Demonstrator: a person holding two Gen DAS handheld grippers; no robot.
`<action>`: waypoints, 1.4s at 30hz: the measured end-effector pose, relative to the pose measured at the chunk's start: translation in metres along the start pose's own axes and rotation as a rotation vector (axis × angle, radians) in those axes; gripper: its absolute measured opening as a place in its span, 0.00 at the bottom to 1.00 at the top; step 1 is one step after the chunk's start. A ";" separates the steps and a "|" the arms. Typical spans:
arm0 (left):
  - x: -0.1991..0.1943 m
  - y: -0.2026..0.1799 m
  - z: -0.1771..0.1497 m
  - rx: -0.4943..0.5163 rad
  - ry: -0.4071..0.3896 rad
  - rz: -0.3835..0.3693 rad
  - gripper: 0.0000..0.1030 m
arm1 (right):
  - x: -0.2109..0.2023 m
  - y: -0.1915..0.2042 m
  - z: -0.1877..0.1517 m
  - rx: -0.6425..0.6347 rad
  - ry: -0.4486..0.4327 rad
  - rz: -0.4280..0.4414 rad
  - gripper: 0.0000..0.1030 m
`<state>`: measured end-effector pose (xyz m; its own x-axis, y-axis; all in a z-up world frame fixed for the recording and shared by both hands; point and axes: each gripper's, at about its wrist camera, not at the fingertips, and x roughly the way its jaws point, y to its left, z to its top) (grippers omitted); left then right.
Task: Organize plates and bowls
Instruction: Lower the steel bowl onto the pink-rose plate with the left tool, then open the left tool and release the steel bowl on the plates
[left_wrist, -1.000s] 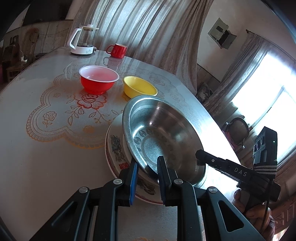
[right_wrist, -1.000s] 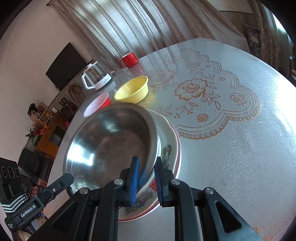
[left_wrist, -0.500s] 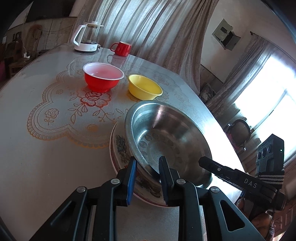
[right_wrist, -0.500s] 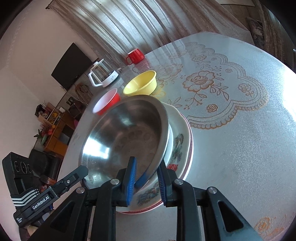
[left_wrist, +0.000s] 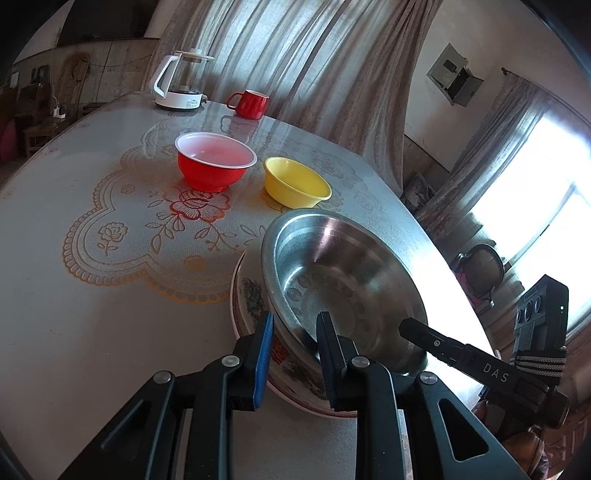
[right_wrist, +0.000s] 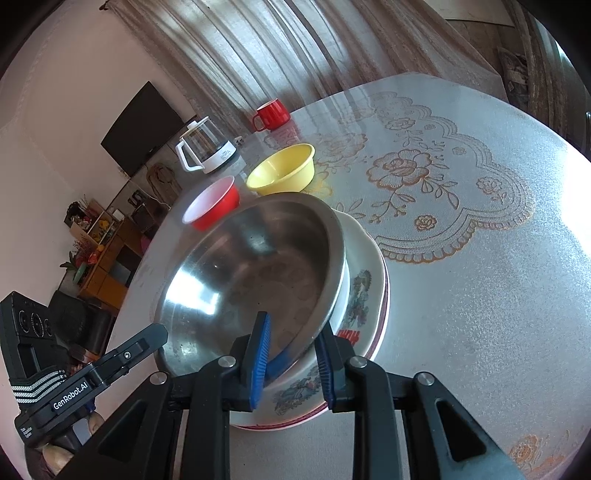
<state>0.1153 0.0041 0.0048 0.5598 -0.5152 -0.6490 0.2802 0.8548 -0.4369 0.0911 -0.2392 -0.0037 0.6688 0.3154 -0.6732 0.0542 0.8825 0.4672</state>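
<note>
A steel bowl (left_wrist: 340, 273) (right_wrist: 251, 273) sits tilted in a flowered white plate (left_wrist: 251, 295) (right_wrist: 365, 291) near the table's edge. My left gripper (left_wrist: 293, 339) straddles the bowl's near rim, one pad outside and one inside, with slack around the metal. My right gripper (right_wrist: 291, 339) straddles the opposite rim the same way, and its pads stand clear of the rim. Neither grips the bowl. A red bowl (left_wrist: 214, 166) and a yellow bowl (left_wrist: 295, 182) stand side by side farther back on the table.
A glass kettle (left_wrist: 183, 83) and a red mug (left_wrist: 249, 103) stand at the far end by the curtain. The lace-patterned table (right_wrist: 480, 295) stretches wide beside the plate. Its edge runs close behind the steel bowl, with a chair (left_wrist: 480, 266) beyond.
Both pairs of jaws have widened a little off the steel bowl's rim, the right more clearly. The bowl now rests in the plate. Neither hand has shifted much.
</note>
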 end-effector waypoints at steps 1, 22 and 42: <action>-0.001 0.002 0.001 -0.010 -0.006 0.004 0.23 | 0.001 0.001 0.000 -0.002 -0.001 -0.004 0.23; 0.002 -0.002 0.005 0.040 -0.026 0.034 0.23 | -0.014 0.000 -0.004 -0.020 -0.017 0.005 0.21; 0.005 -0.007 0.006 0.091 -0.012 0.076 0.24 | -0.025 -0.006 0.002 -0.007 -0.023 -0.015 0.32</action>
<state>0.1210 -0.0040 0.0078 0.5909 -0.4488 -0.6704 0.3065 0.8936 -0.3280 0.0754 -0.2533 0.0117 0.6851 0.2935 -0.6667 0.0592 0.8897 0.4526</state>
